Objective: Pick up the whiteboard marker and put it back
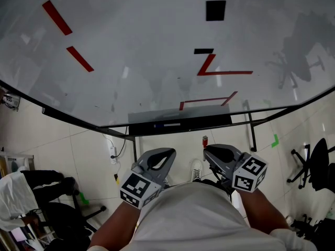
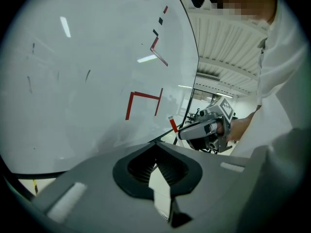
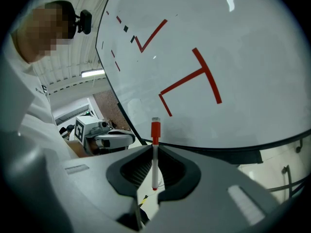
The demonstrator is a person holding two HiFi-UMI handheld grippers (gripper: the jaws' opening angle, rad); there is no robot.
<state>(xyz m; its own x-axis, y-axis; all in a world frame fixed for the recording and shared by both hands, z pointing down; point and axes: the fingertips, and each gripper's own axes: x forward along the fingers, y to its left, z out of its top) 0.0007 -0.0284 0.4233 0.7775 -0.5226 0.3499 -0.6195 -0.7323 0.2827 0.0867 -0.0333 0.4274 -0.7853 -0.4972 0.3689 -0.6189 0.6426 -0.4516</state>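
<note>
Right gripper [image 3: 154, 148] is clamped on the whiteboard marker [image 3: 155, 165], held upright with its red cap up, just below the whiteboard [image 1: 157, 46]. Left gripper [image 2: 156, 145] has its jaws together, empty.

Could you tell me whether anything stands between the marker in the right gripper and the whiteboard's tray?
Nothing visible does: the marker, shut in the right gripper jaws, faces the tray under the whiteboard across open air.
</note>
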